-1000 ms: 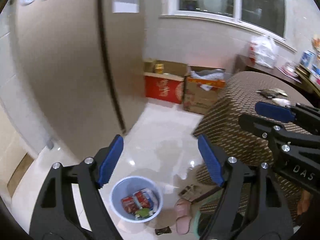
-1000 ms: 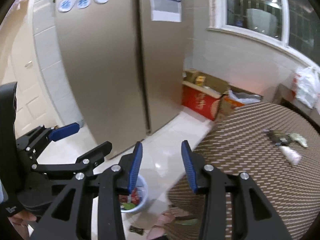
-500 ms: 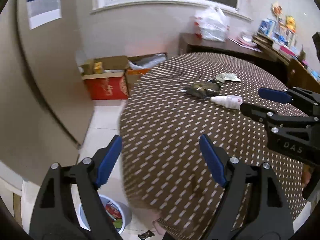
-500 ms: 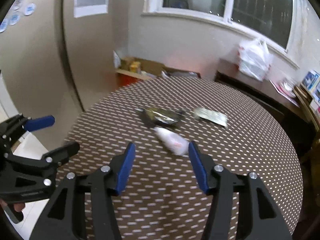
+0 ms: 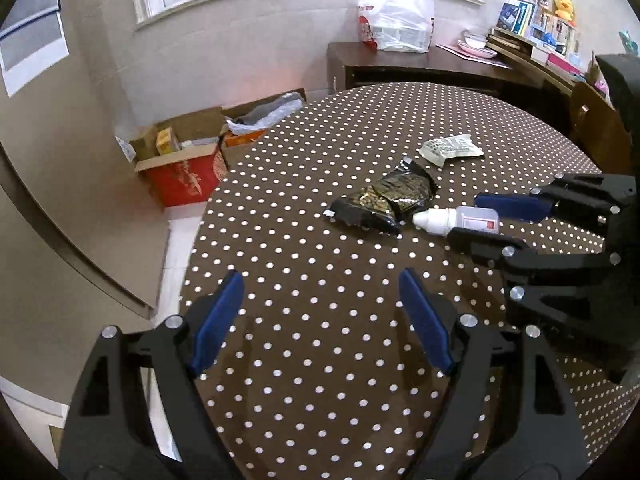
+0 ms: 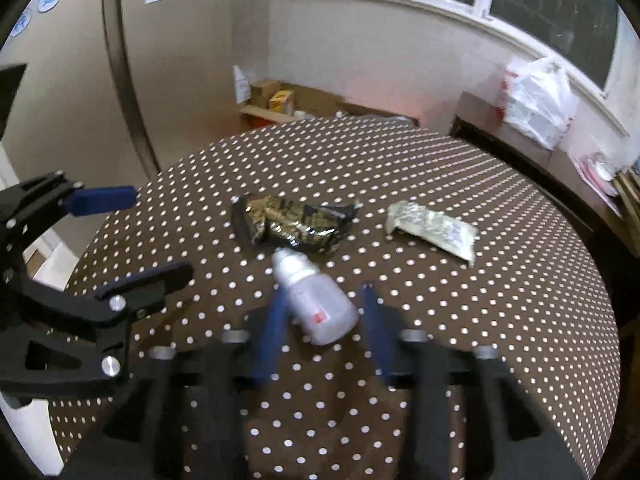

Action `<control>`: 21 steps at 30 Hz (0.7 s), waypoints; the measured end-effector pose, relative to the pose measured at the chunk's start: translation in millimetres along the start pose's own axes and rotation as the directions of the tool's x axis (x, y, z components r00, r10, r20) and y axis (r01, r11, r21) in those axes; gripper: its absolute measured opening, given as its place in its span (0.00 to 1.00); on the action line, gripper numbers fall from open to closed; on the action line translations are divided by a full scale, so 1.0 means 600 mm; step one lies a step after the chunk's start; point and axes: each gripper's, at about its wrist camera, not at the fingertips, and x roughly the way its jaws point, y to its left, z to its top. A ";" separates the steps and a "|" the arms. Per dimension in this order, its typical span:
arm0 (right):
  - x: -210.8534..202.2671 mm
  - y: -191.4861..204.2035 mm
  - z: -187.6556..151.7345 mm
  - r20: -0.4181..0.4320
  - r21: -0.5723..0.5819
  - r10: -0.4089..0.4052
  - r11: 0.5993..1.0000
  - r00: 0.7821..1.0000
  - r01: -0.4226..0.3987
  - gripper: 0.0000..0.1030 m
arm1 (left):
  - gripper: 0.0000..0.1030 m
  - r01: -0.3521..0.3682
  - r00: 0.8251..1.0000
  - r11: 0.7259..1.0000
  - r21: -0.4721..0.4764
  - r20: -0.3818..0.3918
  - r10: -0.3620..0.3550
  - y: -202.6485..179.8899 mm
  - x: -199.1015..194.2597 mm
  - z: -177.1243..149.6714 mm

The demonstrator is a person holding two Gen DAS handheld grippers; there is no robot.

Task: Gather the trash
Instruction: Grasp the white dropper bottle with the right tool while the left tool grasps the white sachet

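On a round table with a brown dotted cloth (image 5: 320,360) lie three pieces of trash. A small white-capped plastic bottle (image 6: 316,304) lies on its side, just in front of a crumpled black and gold wrapper (image 6: 296,220). A silvery wrapper (image 6: 432,226) lies further right. My right gripper (image 6: 324,298) straddles the bottle and its jaws are closing; the left pad is against the bottle, the right pad still stands off it. In the left wrist view the bottle (image 5: 444,218) sits between the right gripper's fingers (image 5: 466,218). My left gripper (image 5: 320,280) hovers open and empty over bare cloth.
Open cardboard boxes (image 5: 180,160) stand on the floor beyond the table's left edge, beside a tall beige door. A dark sideboard (image 5: 400,70) behind the table carries a white plastic bag (image 5: 394,20). Shelves with books and toys fill the far right.
Both views have swung from the floor and its blue bin up to the tabletop. The right gripper has come down around the bottle, and its jaws are narrower than half a second ago.
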 end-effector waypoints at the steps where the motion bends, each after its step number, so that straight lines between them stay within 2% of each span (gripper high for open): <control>1: -0.001 -0.001 0.001 0.003 -0.008 -0.009 1.000 1.000 0.009 0.32 | 0.76 0.001 1.000 1.000 -0.002 0.006 -0.001 -0.001 0.001 0.002; 3: -0.005 -0.014 -0.003 0.022 -0.006 -0.025 1.000 0.999 0.025 0.32 | 0.76 -0.007 1.000 1.000 0.009 0.010 0.007 -0.008 0.003 0.010; 8: -0.033 -0.090 -0.014 0.076 0.123 -0.034 0.992 0.997 0.024 0.32 | 0.76 0.004 1.000 0.999 0.051 0.031 -0.005 -0.039 0.011 0.045; 12: -0.052 -0.144 -0.016 0.099 0.196 -0.107 0.977 0.989 0.086 0.32 | 0.76 -0.004 0.999 0.992 0.130 0.048 -0.002 -0.089 0.022 0.085; 16: -0.065 -0.198 -0.020 0.111 0.266 -0.146 0.957 0.983 0.113 0.32 | 0.76 -0.010 0.999 0.962 0.272 0.041 -0.001 -0.153 0.056 0.131; 18: -0.066 -0.223 -0.023 0.108 0.283 -0.168 0.950 0.980 0.132 0.32 | 0.76 0.014 1.000 0.946 0.323 0.016 -0.020 -0.174 0.082 0.150; 21: -0.057 -0.248 -0.028 0.094 0.295 -0.182 0.944 0.979 0.147 0.32 | 0.76 0.001 1.000 0.930 0.367 0.008 -0.004 -0.196 0.109 0.169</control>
